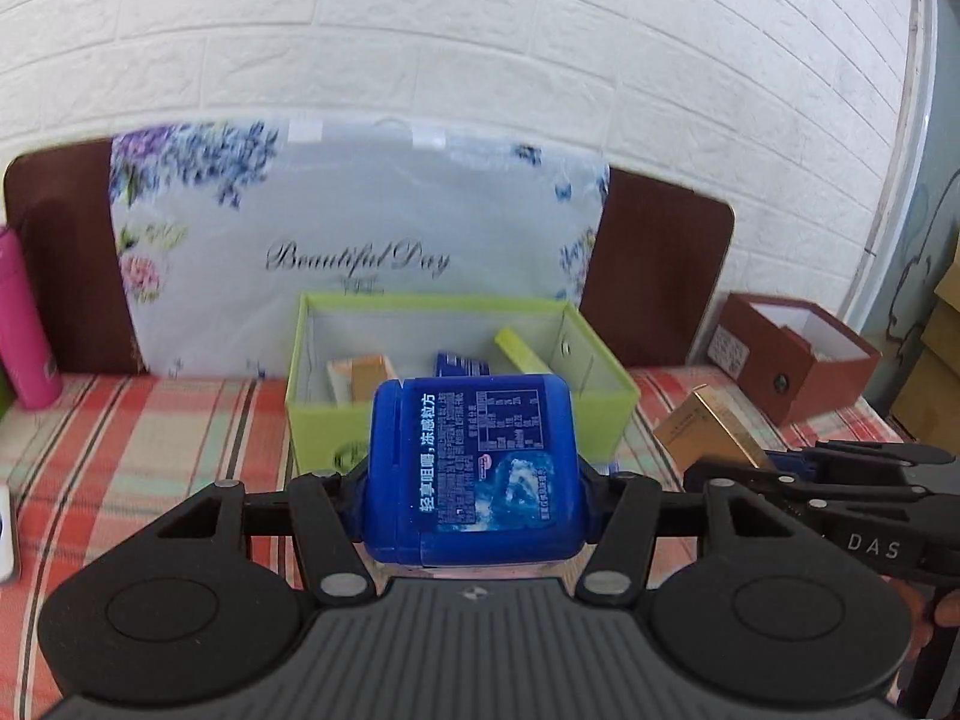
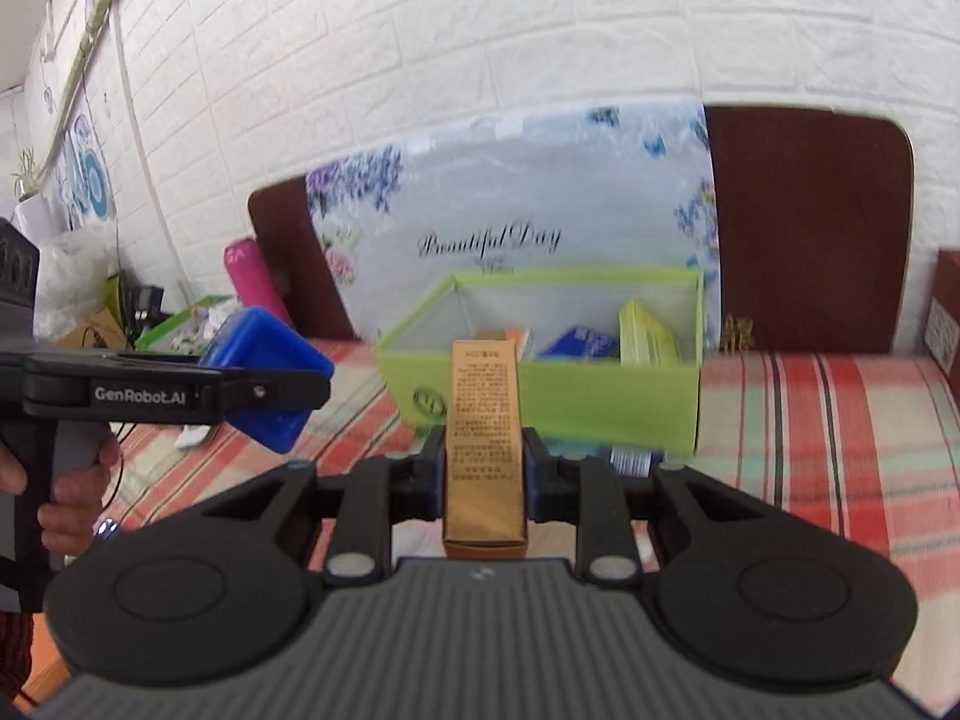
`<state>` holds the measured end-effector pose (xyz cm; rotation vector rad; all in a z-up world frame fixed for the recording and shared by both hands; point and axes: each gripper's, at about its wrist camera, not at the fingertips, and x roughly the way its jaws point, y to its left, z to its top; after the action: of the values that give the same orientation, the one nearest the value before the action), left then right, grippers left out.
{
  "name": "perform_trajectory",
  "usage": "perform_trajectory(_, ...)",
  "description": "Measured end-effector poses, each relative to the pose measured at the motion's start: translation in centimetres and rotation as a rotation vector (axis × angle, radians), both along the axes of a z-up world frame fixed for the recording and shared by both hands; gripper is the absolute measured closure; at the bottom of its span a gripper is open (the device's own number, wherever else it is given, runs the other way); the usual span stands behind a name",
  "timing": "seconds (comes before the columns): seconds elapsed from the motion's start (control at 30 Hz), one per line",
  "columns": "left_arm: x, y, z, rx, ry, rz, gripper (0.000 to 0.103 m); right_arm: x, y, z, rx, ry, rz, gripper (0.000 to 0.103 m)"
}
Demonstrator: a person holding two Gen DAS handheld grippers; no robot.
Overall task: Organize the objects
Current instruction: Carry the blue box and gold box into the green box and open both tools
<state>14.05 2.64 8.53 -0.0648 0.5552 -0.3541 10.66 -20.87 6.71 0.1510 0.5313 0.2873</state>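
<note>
My left gripper (image 1: pixel 474 492) is shut on a blue plastic gum container (image 1: pixel 474 468) and holds it above the checked cloth, just in front of the green box (image 1: pixel 606 408). It also shows in the right wrist view (image 2: pixel 264 384). My right gripper (image 2: pixel 485 468) is shut on a narrow gold carton (image 2: pixel 485 438), held upright in front of the green box (image 2: pixel 540 402). The gold carton shows at right in the left wrist view (image 1: pixel 708 426). Inside the box lie an orange pack (image 1: pixel 360 375), a blue pack (image 2: pixel 579 343) and a yellow-green pack (image 2: pixel 645 333).
A floral bag (image 1: pixel 360 240) leans on a brown board against the white brick wall. A pink bottle (image 1: pixel 24 324) stands at left. A red-brown open box (image 1: pixel 798 360) sits at right. The checked cloth (image 2: pixel 810 420) covers the surface.
</note>
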Motion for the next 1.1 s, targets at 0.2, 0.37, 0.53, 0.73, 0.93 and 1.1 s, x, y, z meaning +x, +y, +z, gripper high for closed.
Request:
perform_trajectory(0.2,6.3,-1.8,1.0,-0.053,0.012,0.019,0.042,6.7,-0.7,0.2,-0.021,-0.010,-0.059,0.080)
perform_trajectory(0.37,11.9,-3.5,-0.3,-0.046,0.050,0.045,0.042,12.2,-1.3,-1.9,-0.038,0.021,-0.107,0.080)
perform_trajectory(0.53,16.4,-4.2,-2.6,-0.022,0.106,0.071,0.042,16.6,-1.4,-4.7,-0.059,0.069,-0.113,0.080)
perform_trajectory(0.73,19.1,-4.6,-4.9,0.036,0.102,0.122,0.025,20.0,-0.2,-8.0,-0.114,0.083,-0.094,0.072)
perform_trajectory(0.93,18.3,-3.4,-5.2,0.059,0.074,0.153,0.017,19.1,-0.1,-9.1,-0.163,0.070,-0.084,0.034)
perform_trajectory(1.1,16.8,-3.0,-4.3,0.050,0.080,0.169,0.017,16.9,-1.2,-7.8,-0.123,0.047,-0.116,0.017)
